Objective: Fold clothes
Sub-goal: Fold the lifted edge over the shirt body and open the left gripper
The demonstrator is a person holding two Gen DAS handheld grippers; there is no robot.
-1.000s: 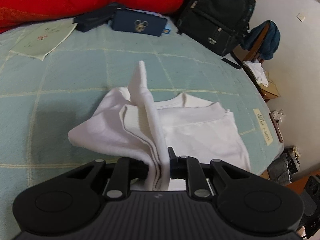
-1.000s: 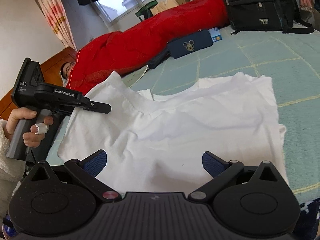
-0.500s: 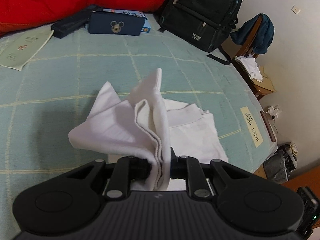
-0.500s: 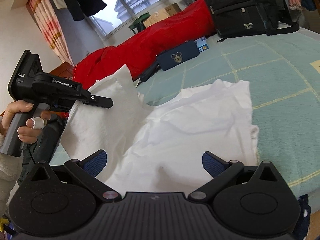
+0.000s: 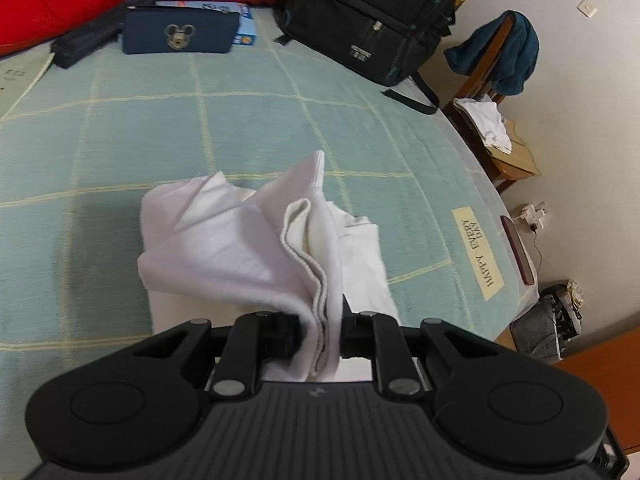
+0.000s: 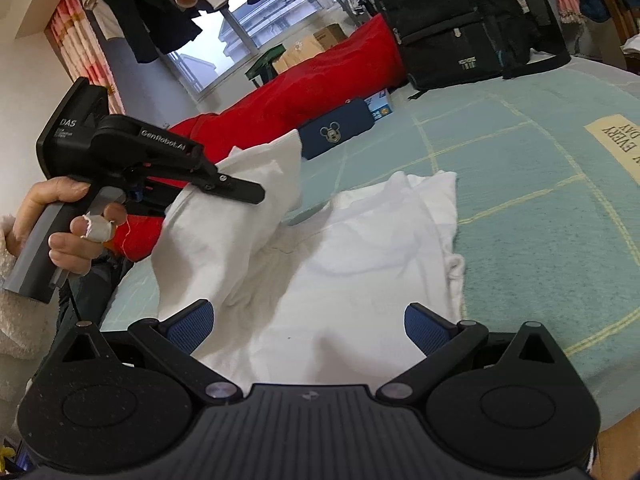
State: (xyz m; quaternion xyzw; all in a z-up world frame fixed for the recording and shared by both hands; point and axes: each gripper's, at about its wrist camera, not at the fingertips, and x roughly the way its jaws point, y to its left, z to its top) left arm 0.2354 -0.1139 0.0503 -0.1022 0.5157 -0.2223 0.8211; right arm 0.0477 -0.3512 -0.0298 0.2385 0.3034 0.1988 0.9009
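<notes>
Cotton, plain white, that's the white T-shirt (image 6: 360,264) on the pale green checked bedspread (image 5: 224,120), most of it lying flat and wrinkled, one side lifted into a bunched, draping fold with a ribbed hem edge showing along the crease.

Counting up: one shirt, two grippers, one hand (image 6: 60,224) in view, with a strip of white tape on a finger. Behind, one red quilt (image 6: 288,96), one navy pouch (image 5: 180,32) with a cartoon mouse on it, one black backpack (image 5: 372,12).

From the left in the right wrist view: the left gripper (image 6: 240,188) is raised above the bed, its jaws pinched together on the lifted side of the shirt, cloth hanging down from them to the flat part. The left wrist view confirms it, layers of fabric squeezed between the two fingers right at the tips and spilling forward and down onto the bedspread.

Moving right, the right gripper (image 6: 308,324) sits low at the near edge of the shirt, jaws spread wide, blue pads well apart, holding nothing. The flat fabric lies between and just ahead of the fingers; whether the tips actually rest on it is hard to say from this angle.
</notes>
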